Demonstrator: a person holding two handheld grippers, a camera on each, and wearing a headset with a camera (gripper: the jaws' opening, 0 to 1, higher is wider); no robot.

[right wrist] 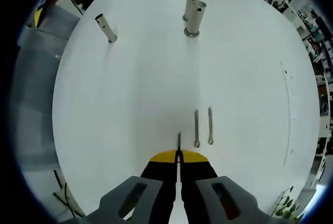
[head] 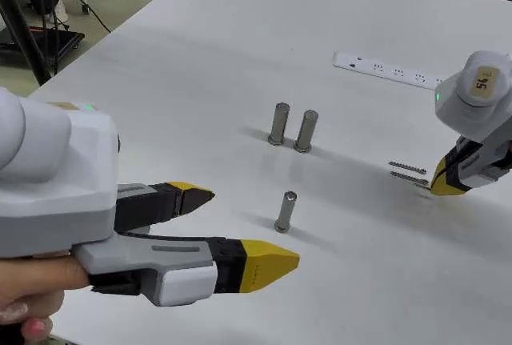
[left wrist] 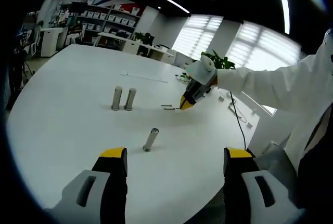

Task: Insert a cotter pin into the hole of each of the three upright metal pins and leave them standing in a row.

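Three upright metal pins stand on the white table: two close together (head: 278,123) (head: 305,131) and a third (head: 286,210) nearer to me. My left gripper (head: 240,229) is open and holds nothing, short of the near pin (left wrist: 151,139). My right gripper (head: 444,183) hovers low at the right, shut on a thin cotter pin (right wrist: 179,142) that sticks out past its tips. Two more cotter pins (right wrist: 196,128) (right wrist: 210,125) lie side by side on the table just beyond the right gripper (right wrist: 178,156), the same cotter pins (head: 408,172) lying left of it in the head view.
A white power strip (head: 384,69) lies at the back right of the table (head: 184,81). A person's white sleeve (left wrist: 270,86) reaches in behind the right gripper (left wrist: 187,102). The floor and a dark stand (head: 32,33) are off the table's left edge.
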